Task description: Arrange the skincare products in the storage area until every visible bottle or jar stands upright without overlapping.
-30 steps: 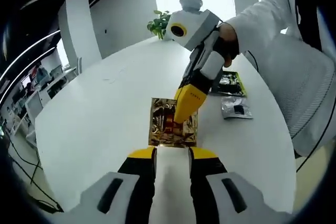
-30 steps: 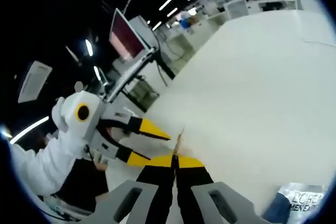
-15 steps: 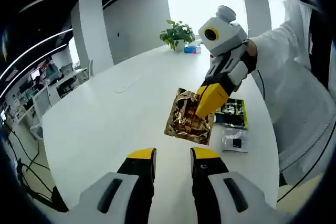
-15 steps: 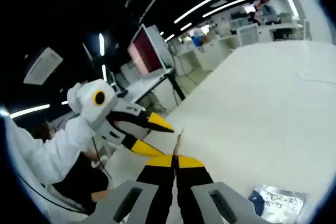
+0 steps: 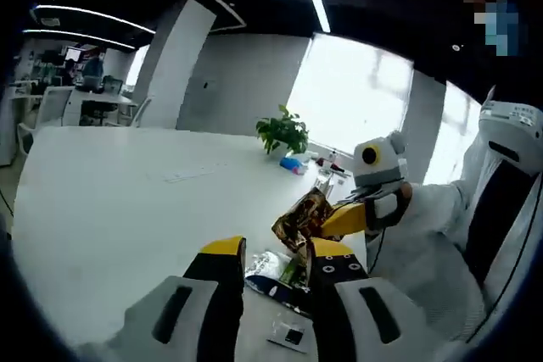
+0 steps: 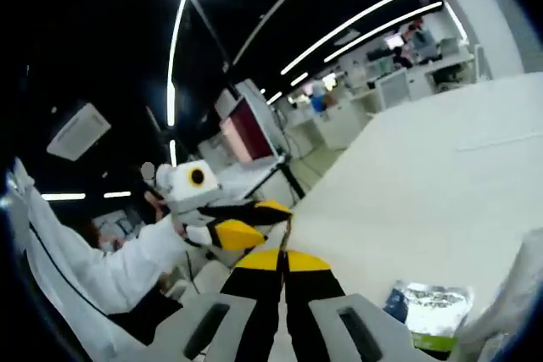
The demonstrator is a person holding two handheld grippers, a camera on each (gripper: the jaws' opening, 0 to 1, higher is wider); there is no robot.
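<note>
Right hand-held gripper [image 5: 327, 225] clamps a gold sachet [image 5: 299, 219] edge-up above the counter [image 5: 110, 201]; left hand-held gripper [image 5: 273, 252] gapes empty.

Crinkled gold foil sachet [image 5: 302, 219] at three o'clock of yellow-tipped black jaws; silver-and-blue packet [image 6: 427, 305] on white table [image 5: 110, 201].

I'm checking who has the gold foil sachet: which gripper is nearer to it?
Right. The right gripper is shut on the gold foil sachet, holding it lifted above the white table. The left gripper is open, its jaws just below the sachet, not touching it.
</note>
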